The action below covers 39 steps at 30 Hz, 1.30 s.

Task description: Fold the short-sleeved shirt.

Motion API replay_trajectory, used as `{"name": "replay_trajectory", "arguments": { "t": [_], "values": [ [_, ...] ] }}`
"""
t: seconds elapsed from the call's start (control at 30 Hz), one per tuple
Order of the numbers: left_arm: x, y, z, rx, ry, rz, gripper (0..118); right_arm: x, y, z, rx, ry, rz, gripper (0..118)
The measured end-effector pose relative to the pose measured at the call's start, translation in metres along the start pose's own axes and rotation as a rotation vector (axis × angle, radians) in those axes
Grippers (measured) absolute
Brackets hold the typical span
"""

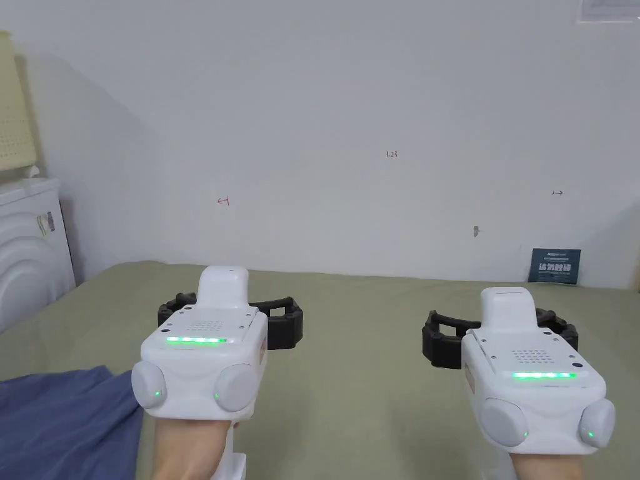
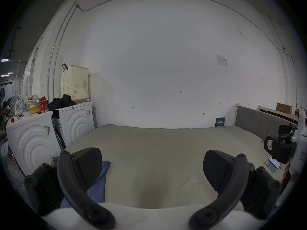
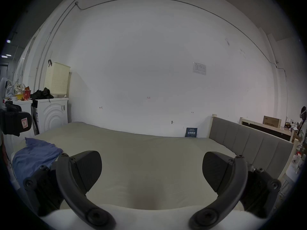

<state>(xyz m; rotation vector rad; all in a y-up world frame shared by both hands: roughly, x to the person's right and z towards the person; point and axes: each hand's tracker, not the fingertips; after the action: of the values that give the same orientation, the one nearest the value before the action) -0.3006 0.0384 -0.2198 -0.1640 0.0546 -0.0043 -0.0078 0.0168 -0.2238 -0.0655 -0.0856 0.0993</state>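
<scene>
A blue shirt (image 1: 56, 419) lies crumpled on the olive bed (image 1: 375, 325) at the near left. My left gripper (image 1: 230, 322) hovers above the bed just right of it, jaws wide apart with nothing between them. My right gripper (image 1: 500, 340) is held level with it further right, also open and holding nothing. In the left gripper view the shirt (image 2: 98, 180) peeks from behind the left jaw of my open left gripper (image 2: 152, 165). In the right gripper view the shirt (image 3: 34, 154) lies at the left, well clear of my open right gripper (image 3: 152, 165).
White washing machines (image 2: 78, 122) stand left of the bed, with a cream basket (image 2: 74, 82) on one. A grey headboard (image 3: 249, 144) runs along the bed's right side. Phones (image 2: 273, 164) lie at the bed's right edge. A white wall rises behind.
</scene>
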Motion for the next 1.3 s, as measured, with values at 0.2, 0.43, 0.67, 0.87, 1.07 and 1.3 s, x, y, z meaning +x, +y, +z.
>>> {"name": "replay_trajectory", "arguments": {
  "t": [0.2,0.43,0.67,0.87,1.07,1.3],
  "values": [
    [0.0008,-0.0006,0.0013,-0.002,0.0,-0.002,118,0.0024,-0.0007,0.0001,-0.002,-0.003,-0.005,118],
    [0.0003,-0.0018,0.0014,-0.007,0.0,0.013,118,0.0001,-0.0009,0.0016,0.007,-0.003,0.005,118],
    [0.0,-0.0005,0.0027,-0.001,-0.002,0.006,118,0.002,-0.0015,0.0019,0.009,-0.013,-0.005,118],
    [-0.0006,-0.0001,0.0043,0.002,-0.008,0.013,118,0.002,-0.002,0.0022,0.006,-0.013,0.006,118],
    [0.0006,0.0003,0.0055,0.004,-0.013,0.003,118,0.0002,-0.0013,0.003,0.002,-0.007,0.002,118],
    [-0.0009,-0.0019,0.0049,0.002,-0.007,0.001,118,0.0,-0.0012,0.0037,0.009,-0.007,-0.005,118]
  ]
}}
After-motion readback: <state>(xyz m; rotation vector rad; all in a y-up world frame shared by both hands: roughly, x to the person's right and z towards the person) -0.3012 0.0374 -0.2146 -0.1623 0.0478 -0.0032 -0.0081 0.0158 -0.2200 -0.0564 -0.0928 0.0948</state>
